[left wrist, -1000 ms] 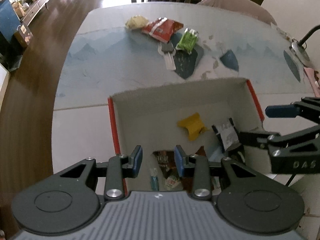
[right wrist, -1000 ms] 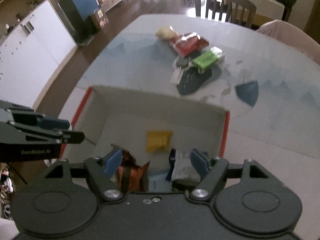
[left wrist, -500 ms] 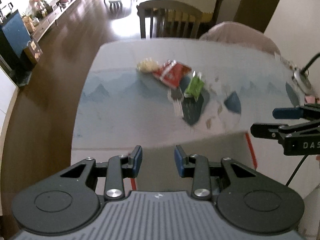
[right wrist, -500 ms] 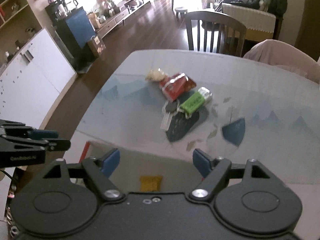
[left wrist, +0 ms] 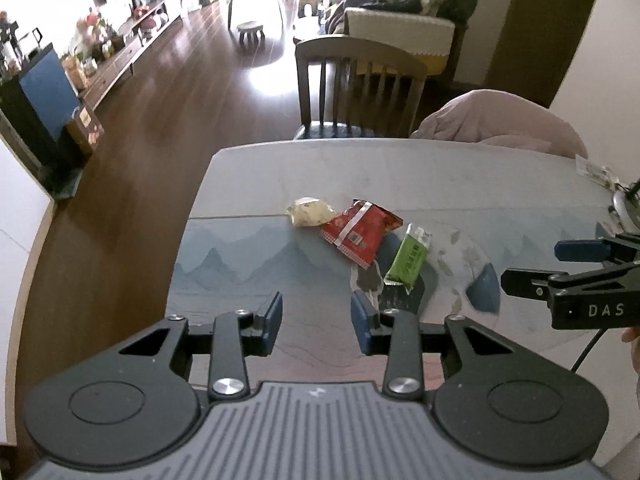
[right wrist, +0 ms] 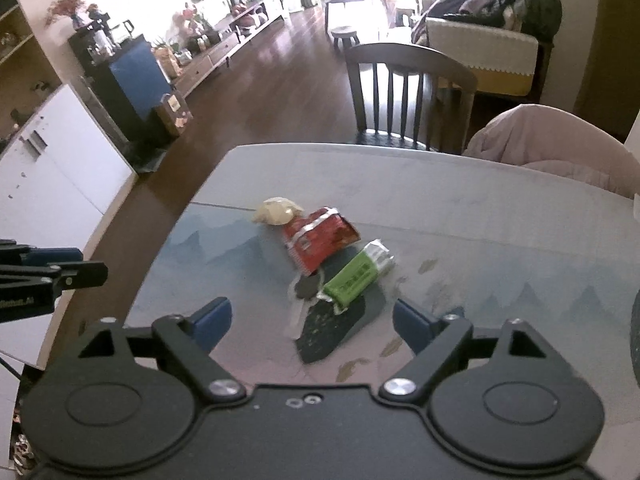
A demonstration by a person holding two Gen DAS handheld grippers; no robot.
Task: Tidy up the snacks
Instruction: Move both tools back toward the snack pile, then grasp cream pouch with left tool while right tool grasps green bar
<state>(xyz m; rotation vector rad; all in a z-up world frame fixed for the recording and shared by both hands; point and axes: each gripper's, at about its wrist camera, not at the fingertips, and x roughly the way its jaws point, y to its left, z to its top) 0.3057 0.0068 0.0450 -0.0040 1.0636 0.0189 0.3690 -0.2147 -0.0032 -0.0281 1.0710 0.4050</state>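
Observation:
Three snacks lie together on the table: a pale yellow packet [left wrist: 310, 211] [right wrist: 277, 211], a red packet [left wrist: 360, 232] [right wrist: 320, 236] and a green bar [left wrist: 409, 258] [right wrist: 357, 277]. A dark key-like item [right wrist: 306, 290] with a white tag sits beside them. My left gripper [left wrist: 316, 316] hangs short of the snacks, its jaws opening with nothing between them. My right gripper [right wrist: 310, 314] is opening wide and holds nothing, with the green bar just beyond its fingertips. Each gripper shows at the side of the other's view, the right one [left wrist: 560, 268], the left one [right wrist: 60, 266].
The table [left wrist: 248, 184] has a mountain-pattern mat [left wrist: 240, 256]. A wooden chair [left wrist: 356, 84] and a pink-covered seat [left wrist: 500, 120] stand at its far edge. A metal object [left wrist: 622, 204] lies at the right edge. Wooden floor lies to the left.
Both grippers rose out of the red-edged box and moved toward the far snacks; the box has dropped out of view. The right jaws have widened, the left only slightly.

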